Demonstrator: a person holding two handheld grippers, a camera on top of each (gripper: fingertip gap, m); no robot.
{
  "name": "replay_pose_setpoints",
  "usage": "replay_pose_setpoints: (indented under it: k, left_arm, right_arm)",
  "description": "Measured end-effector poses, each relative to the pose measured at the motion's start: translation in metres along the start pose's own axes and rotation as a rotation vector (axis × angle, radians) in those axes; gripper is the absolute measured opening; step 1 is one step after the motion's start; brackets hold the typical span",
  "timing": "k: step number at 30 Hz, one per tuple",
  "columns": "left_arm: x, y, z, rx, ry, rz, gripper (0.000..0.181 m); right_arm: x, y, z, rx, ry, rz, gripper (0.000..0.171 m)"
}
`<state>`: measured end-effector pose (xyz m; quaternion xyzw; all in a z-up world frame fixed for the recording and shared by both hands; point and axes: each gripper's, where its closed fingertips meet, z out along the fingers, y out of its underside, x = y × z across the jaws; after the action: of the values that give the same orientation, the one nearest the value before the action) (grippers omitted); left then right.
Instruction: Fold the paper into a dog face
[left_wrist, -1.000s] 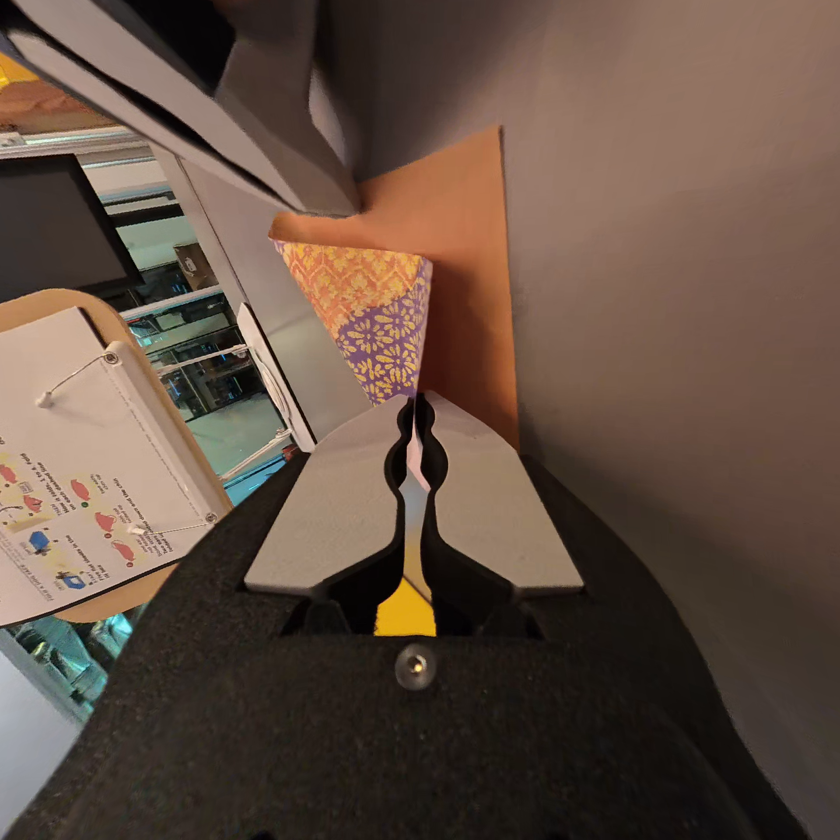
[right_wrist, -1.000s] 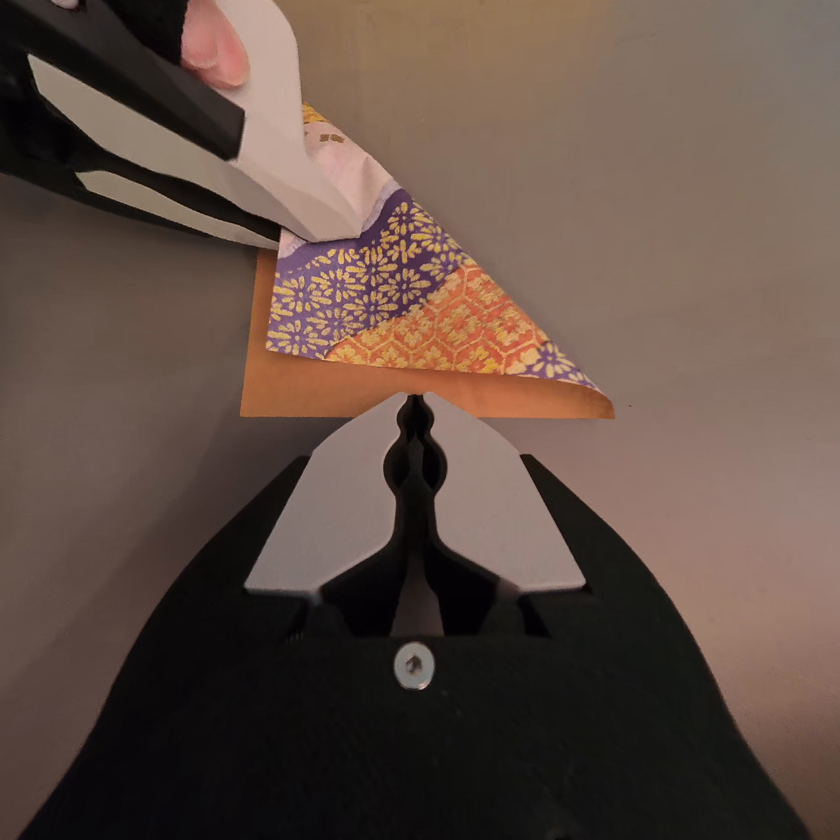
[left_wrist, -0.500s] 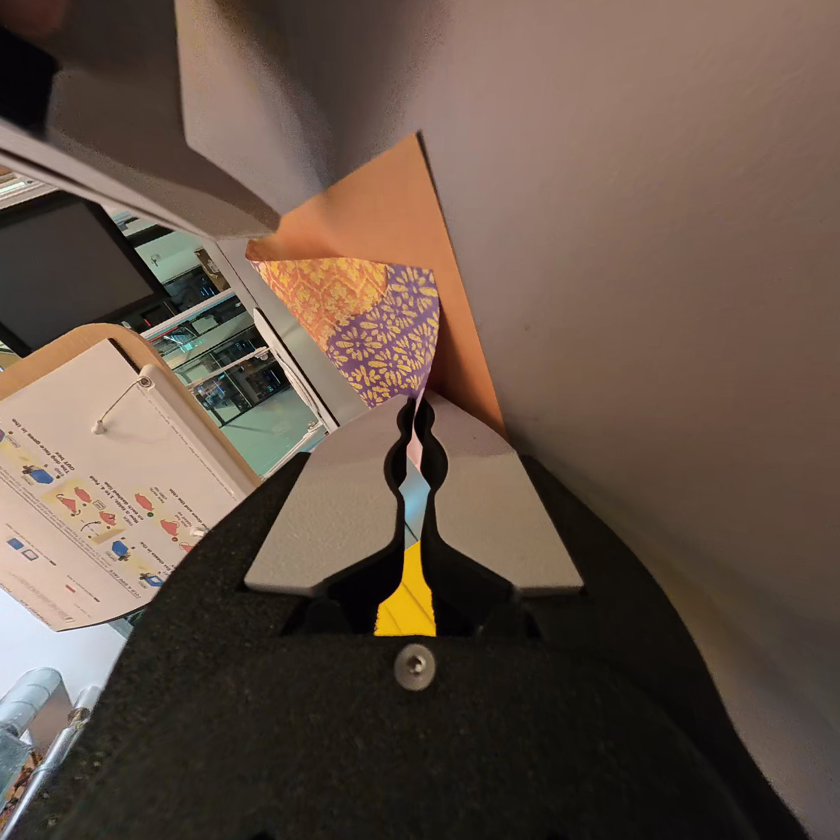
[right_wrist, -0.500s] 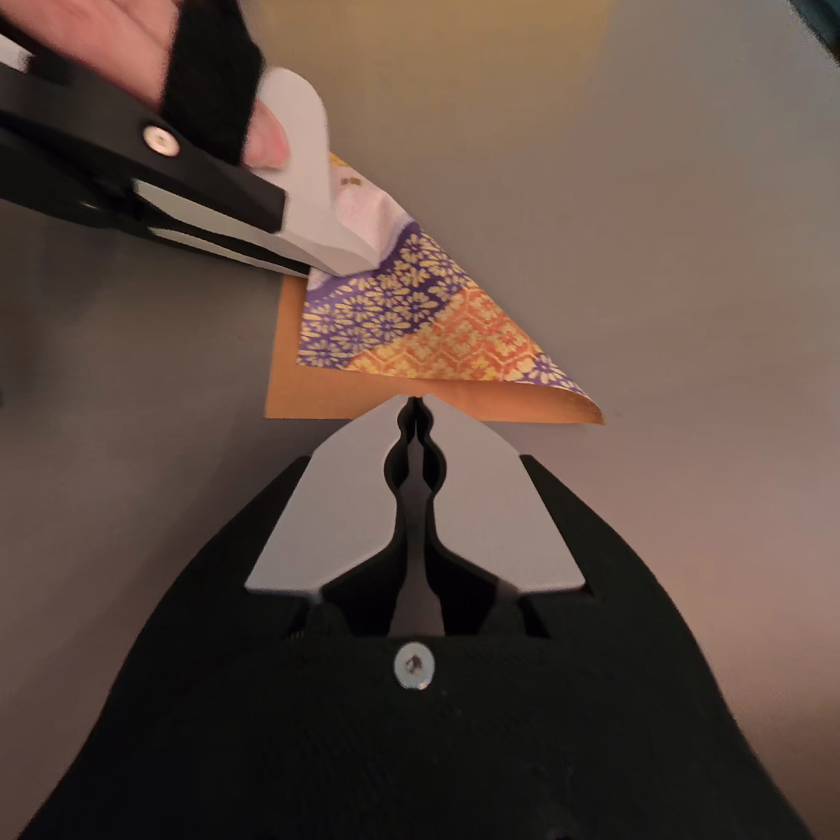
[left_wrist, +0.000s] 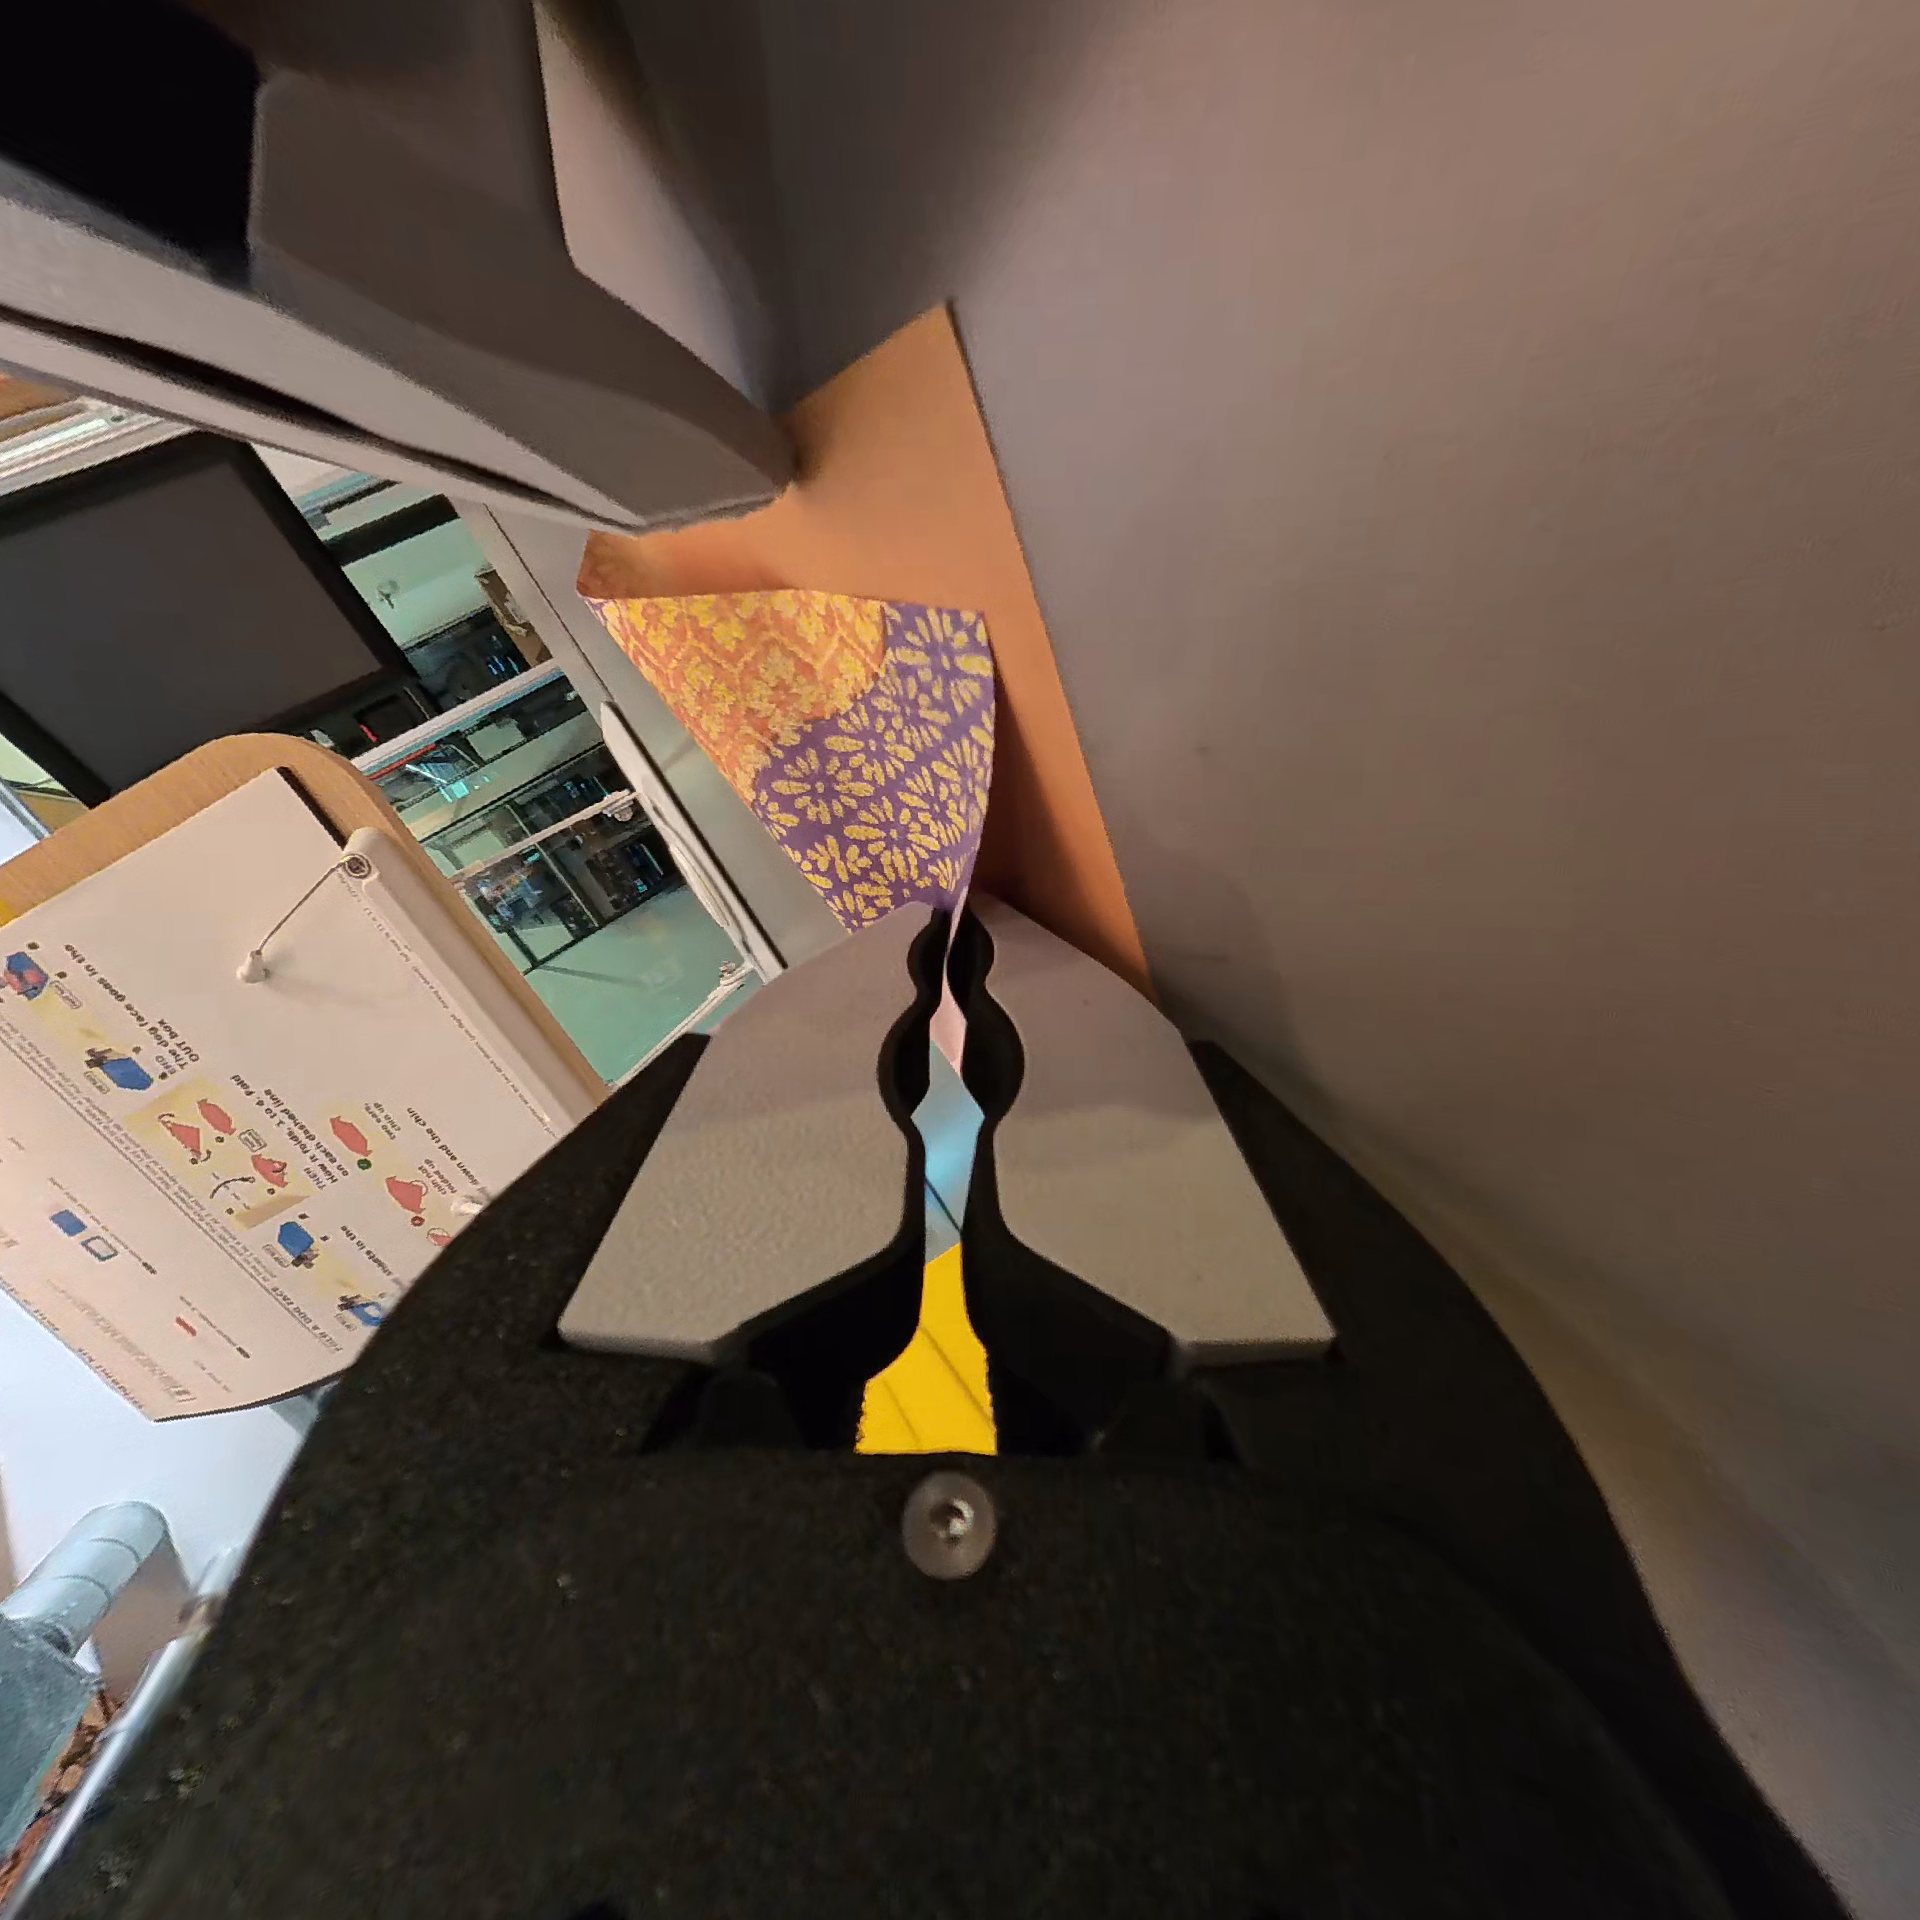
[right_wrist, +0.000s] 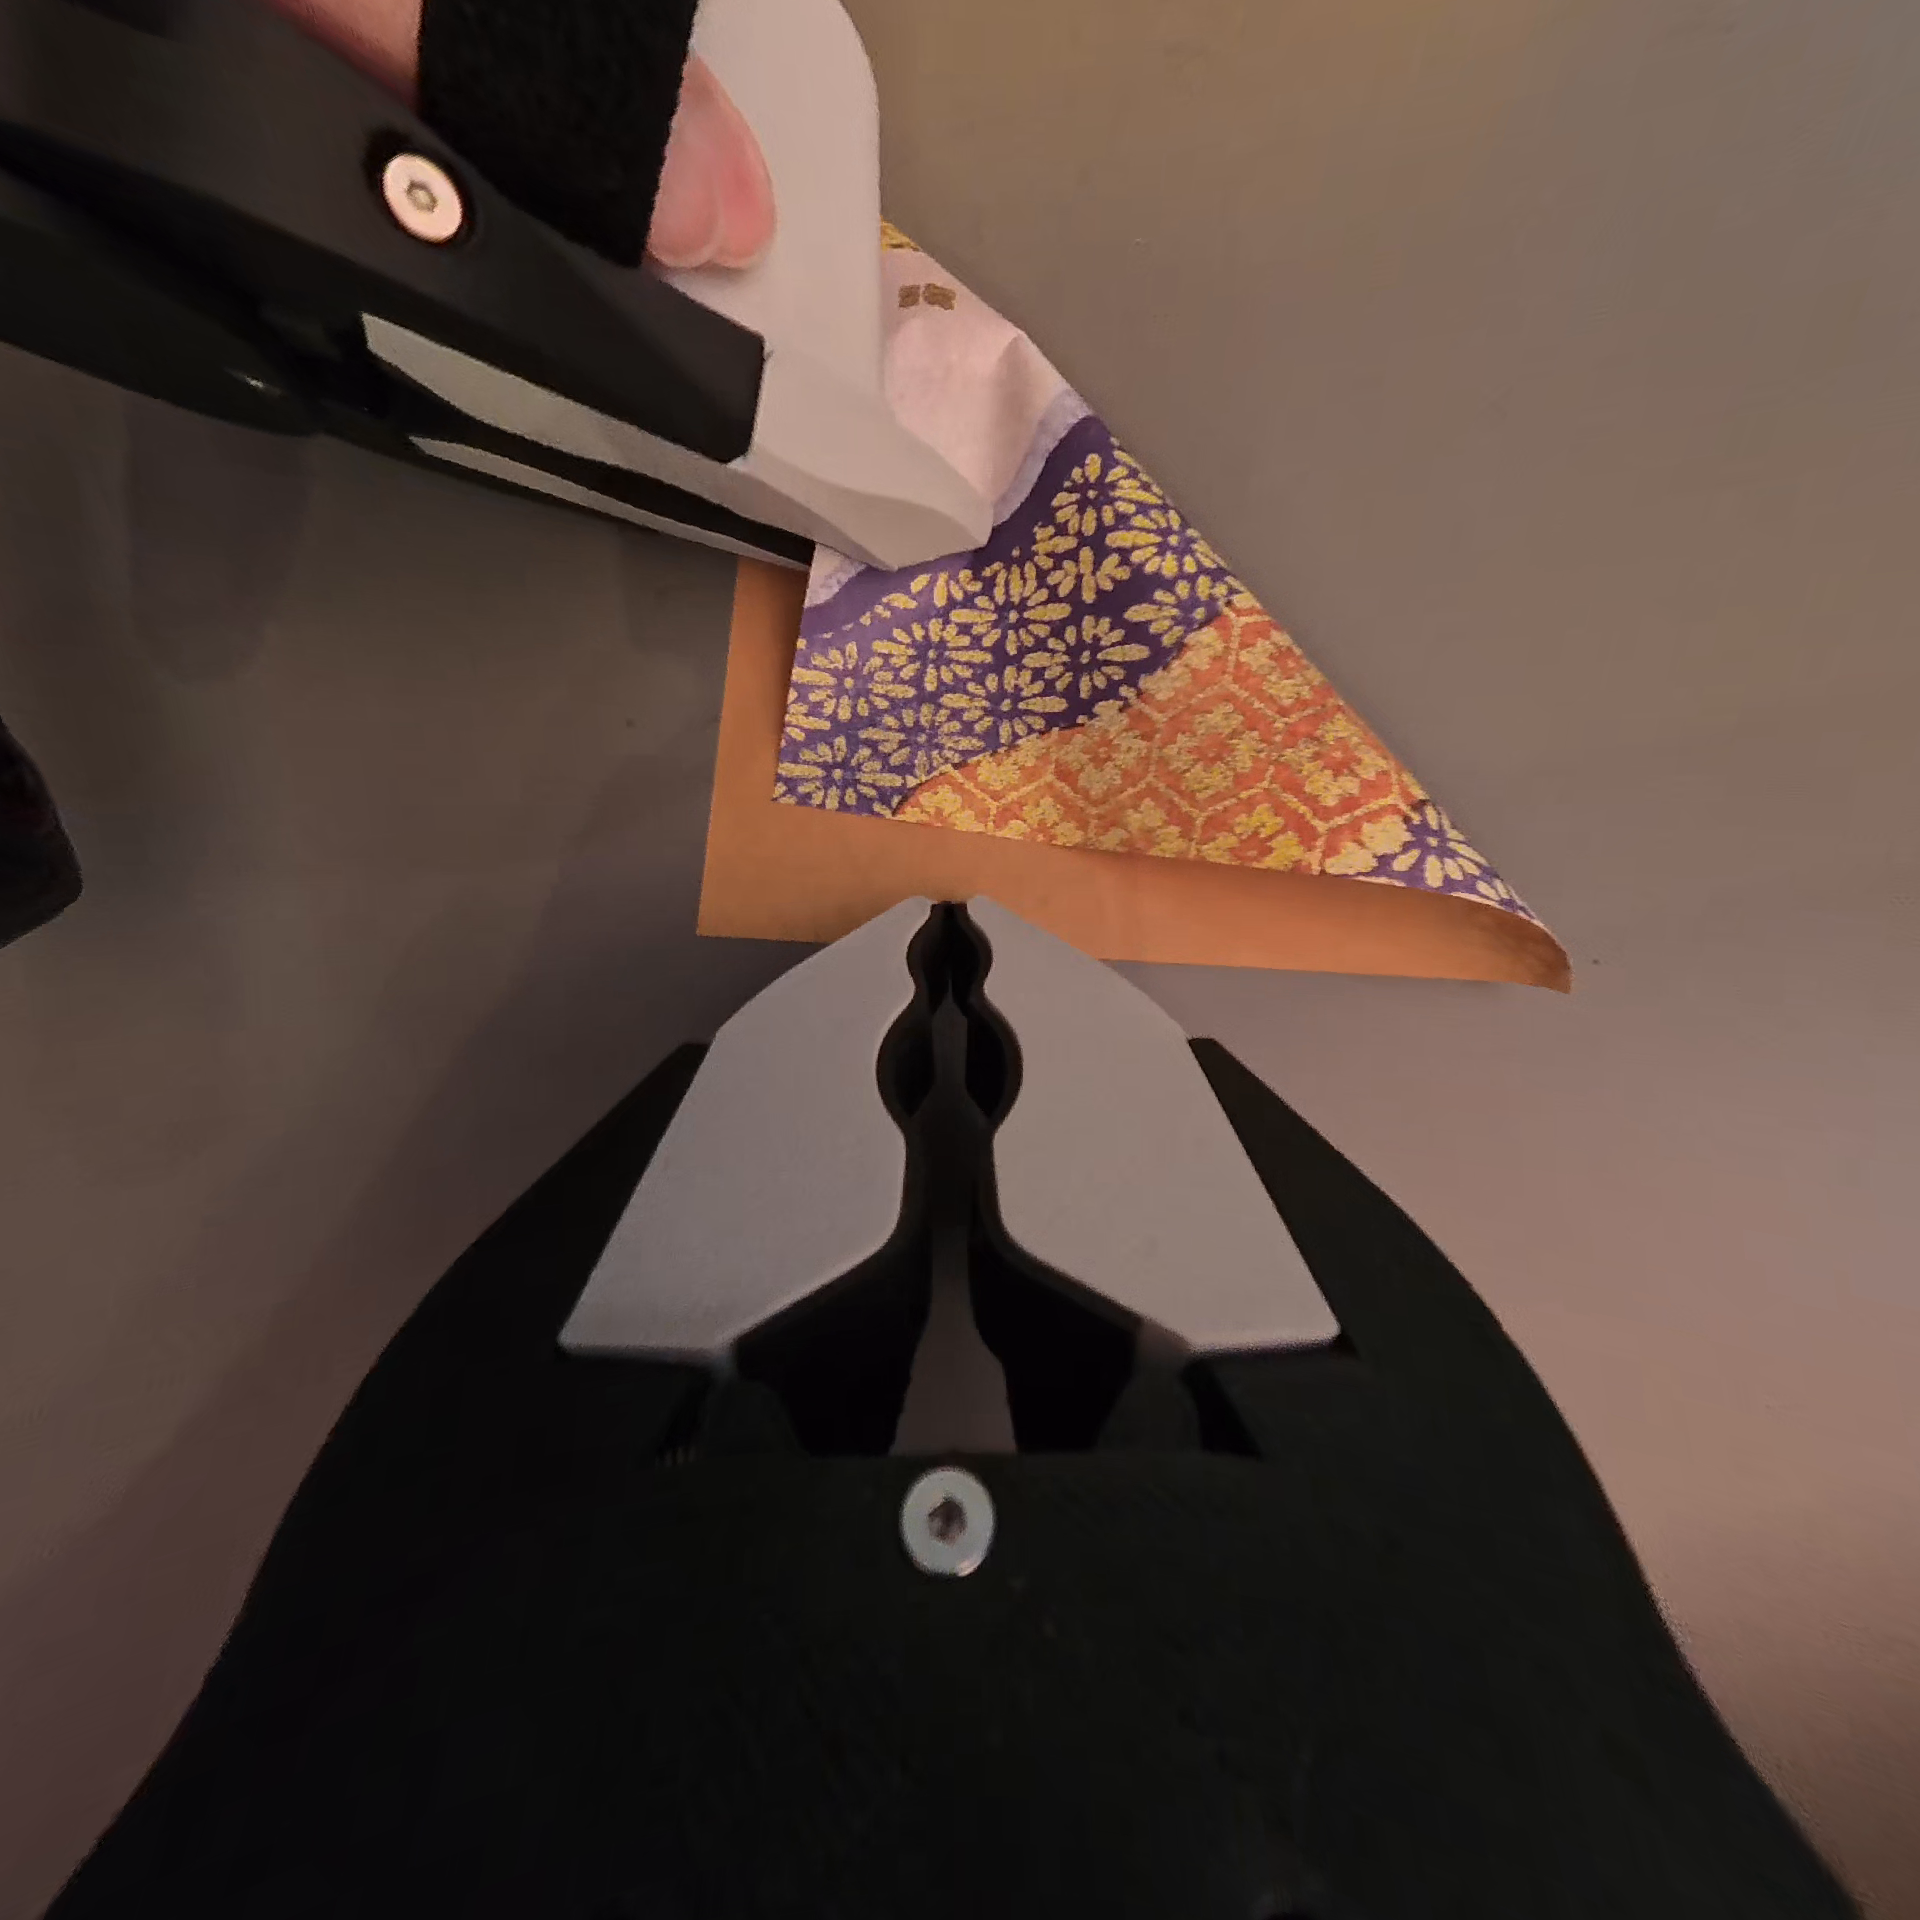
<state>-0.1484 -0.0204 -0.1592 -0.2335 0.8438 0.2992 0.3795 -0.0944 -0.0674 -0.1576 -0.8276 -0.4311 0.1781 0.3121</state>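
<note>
Paper, a patterned square with a plain orange-brown back, lies on the grey bench partly folded over on itself, its patterned flap raised above the plain layer. Going left to right in the right wrist view: the left tongs come in from the upper left and are closed on the white-and-purple corner of the flap, holding it off the bench. Below the middle, the right tongs have their jaws together with the tips touching the near edge of the plain layer; whether they pinch that edge or only press on it I cannot tell. Farthest right, the soft, uncreased bend ends in a point.

That bend runs diagonally from upper left down to lower right, so the flap must come toward the right tongs, across this line, to meet the near edge. The left tongs, already on the flap, are the nearer for it.
</note>
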Motion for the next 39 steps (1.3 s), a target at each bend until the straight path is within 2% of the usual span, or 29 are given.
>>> replay_pose_setpoints:
  k: [22,39]
  left_arm:
    - [0.003,-0.01,-0.005,-0.018,-0.045,0.086,0.0]
    - [0.005,-0.012,-0.004,-0.033,-0.053,0.176,0.0]
  right_arm:
    - [0.003,-0.003,0.001,0.023,-0.006,0.043,0.003]
    - [0.005,-0.004,0.001,0.023,0.033,0.0,0.003]
